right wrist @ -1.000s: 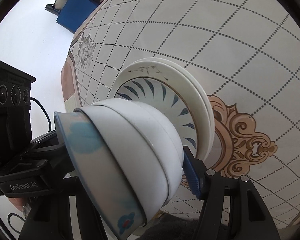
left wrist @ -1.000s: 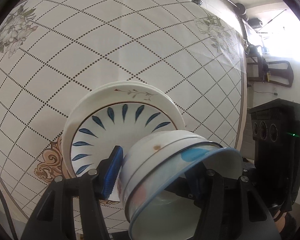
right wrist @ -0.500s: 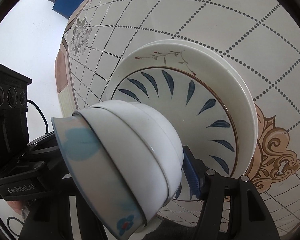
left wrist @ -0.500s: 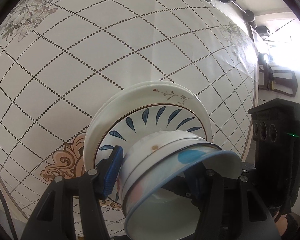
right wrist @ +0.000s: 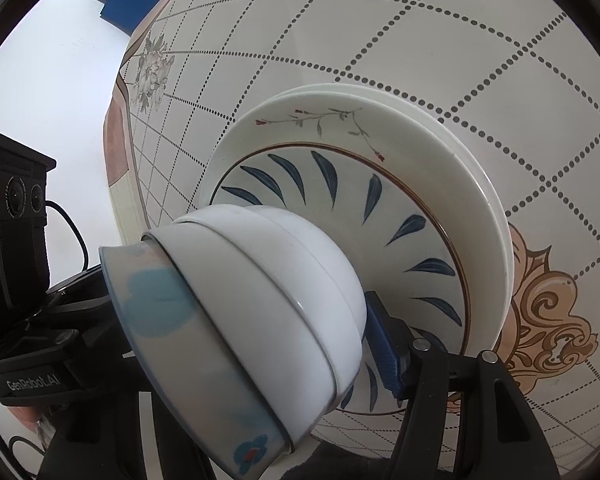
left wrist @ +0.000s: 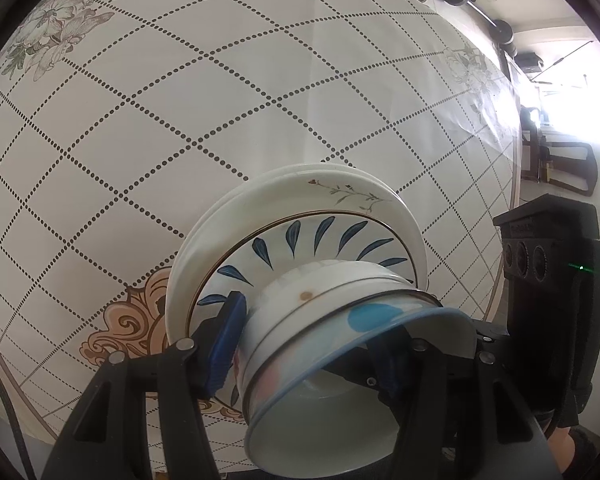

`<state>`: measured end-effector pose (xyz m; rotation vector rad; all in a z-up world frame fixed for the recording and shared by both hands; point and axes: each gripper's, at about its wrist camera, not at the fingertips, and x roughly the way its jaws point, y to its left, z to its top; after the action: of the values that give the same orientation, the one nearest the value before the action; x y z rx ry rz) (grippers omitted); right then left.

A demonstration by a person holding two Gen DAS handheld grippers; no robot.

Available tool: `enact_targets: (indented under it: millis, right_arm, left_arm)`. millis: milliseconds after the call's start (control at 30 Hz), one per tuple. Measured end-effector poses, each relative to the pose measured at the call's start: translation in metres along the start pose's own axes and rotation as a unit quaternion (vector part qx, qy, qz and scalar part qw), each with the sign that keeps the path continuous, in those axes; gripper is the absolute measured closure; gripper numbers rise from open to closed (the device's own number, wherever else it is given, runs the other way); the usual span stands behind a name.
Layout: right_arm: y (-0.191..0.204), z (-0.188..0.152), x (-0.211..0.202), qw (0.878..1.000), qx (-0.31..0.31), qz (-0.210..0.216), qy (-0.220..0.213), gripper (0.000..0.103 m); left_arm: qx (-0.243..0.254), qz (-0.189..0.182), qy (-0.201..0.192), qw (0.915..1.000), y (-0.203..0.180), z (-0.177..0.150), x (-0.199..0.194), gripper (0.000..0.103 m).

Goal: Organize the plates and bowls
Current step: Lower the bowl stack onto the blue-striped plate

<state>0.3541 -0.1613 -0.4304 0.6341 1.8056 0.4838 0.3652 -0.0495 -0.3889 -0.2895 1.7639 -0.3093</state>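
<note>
A nested stack of bowls [left wrist: 340, 332], white ones under a top bowl with a blue rim and blue blotches, is held between both grippers. My left gripper [left wrist: 312, 340] is shut on one side of its wall; my right gripper [right wrist: 260, 340] is shut on the opposite side of the bowl stack [right wrist: 236, 312]. The stack is tilted and sits just over a pile of plates [left wrist: 300, 216] on the table, the top plate painted with blue leaves [right wrist: 340, 200]. Whether the bowls touch the plate is hidden.
The table [left wrist: 180, 100] has a white cloth with a dotted diamond grid, grey flowers and an orange scroll motif [right wrist: 548, 320]. Its edge [right wrist: 120, 128] runs close behind the plates in the right wrist view. Dark furniture [left wrist: 556, 168] stands beyond the table.
Both grippers have carried the bowl stack closer to the plate pile and lower; the plates now look larger and the bowls sit over the blue-leaf plate.
</note>
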Motion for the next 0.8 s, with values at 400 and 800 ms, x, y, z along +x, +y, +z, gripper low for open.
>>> enact_targets:
  millis: [400, 800]
  right_arm:
    - [-0.006, 0.003, 0.003, 1.000, 0.004, 0.009, 0.005, 0.038]
    - [-0.002, 0.004, -0.001, 1.000, -0.012, 0.002, -0.001, 0.039]
  left_arm:
    - [-0.015, -0.006, -0.003, 0.9999, 0.008, 0.001, -0.002, 0.049]
    - [-0.044, -0.019, -0.011, 0.9988, 0.025, -0.008, -0.006, 0.049]
